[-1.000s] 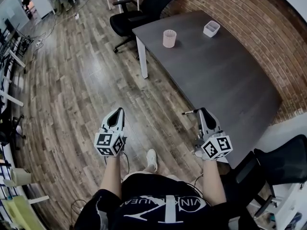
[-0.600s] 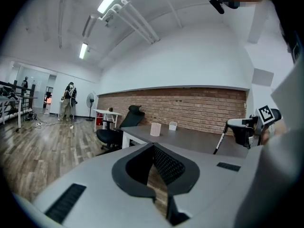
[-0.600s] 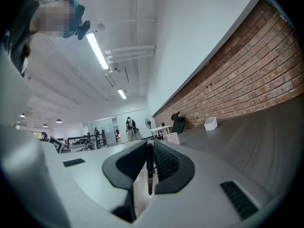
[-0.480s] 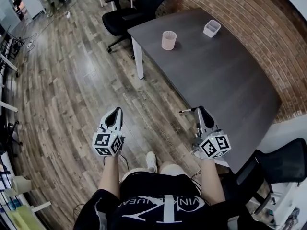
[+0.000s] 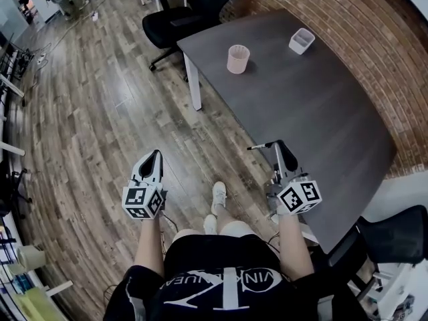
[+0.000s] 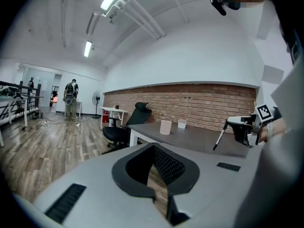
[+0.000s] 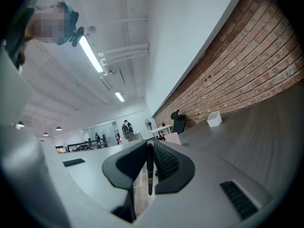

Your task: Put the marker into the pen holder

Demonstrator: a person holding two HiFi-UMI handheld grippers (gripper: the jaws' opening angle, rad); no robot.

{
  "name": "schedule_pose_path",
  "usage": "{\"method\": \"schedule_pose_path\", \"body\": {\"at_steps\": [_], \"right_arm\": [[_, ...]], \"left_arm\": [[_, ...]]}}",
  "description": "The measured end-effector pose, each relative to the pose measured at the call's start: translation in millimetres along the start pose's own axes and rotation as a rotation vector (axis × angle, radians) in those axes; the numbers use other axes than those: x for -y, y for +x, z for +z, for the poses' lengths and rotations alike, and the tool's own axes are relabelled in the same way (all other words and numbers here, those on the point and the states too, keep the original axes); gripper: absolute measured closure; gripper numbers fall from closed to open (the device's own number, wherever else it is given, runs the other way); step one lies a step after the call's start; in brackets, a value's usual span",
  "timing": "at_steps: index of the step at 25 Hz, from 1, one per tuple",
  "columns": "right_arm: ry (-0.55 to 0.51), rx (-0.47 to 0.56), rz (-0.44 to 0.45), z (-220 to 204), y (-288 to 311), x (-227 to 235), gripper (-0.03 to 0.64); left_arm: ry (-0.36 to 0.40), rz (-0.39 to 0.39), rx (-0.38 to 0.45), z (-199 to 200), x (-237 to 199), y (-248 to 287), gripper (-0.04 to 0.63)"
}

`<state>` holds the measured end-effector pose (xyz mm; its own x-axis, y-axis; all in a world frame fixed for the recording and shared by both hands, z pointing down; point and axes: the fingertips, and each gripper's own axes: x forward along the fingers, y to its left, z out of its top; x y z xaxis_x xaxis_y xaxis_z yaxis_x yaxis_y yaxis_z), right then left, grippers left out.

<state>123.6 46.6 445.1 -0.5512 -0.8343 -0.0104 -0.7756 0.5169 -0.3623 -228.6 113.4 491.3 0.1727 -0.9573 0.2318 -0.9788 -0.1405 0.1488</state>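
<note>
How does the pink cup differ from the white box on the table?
The pink round cup is taller and cylindrical; the small white rectangular box is lower and squared. The cup stands near the dark grey table's left edge; the box sits closer to the brick wall. Both are upright and open-topped.

— What is the person wearing?
— A black T-shirt (image 5: 221, 273) with white lettering, and white shoes (image 5: 218, 191).
— And the tools?
— The left gripper (image 5: 154, 154) and right gripper (image 5: 281, 146) are pale grey with black lining, each with a black-and-white cube (image 5: 142, 202).

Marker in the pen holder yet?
Out: marker sits clamped in right gripper; pink pen holder stands far across the table.
</note>
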Motion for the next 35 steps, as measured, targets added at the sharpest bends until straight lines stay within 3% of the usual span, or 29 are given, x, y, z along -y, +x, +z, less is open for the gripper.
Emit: {"method": "schedule_pose_path", "body": {"at_steps": [7, 12, 19, 35], "right_arm": [[-0.002, 0.046, 0.051, 32, 74, 20, 0.561], [-0.005, 0.053, 0.054, 49, 110, 42, 0.561], [0.008, 0.050, 0.047, 52, 140, 72, 0.561], [-0.031, 0.046, 0.096, 61, 204, 95, 0.561]], "left_arm": [[0.015, 0.036, 0.048, 45, -25, 61, 0.580], [0.022, 0.008, 0.064, 68, -20, 112, 0.580], [0.036, -0.022, 0.037, 71, -12, 158, 0.580], [0.048, -0.007, 0.021, 77, -21, 219, 0.580]]}}
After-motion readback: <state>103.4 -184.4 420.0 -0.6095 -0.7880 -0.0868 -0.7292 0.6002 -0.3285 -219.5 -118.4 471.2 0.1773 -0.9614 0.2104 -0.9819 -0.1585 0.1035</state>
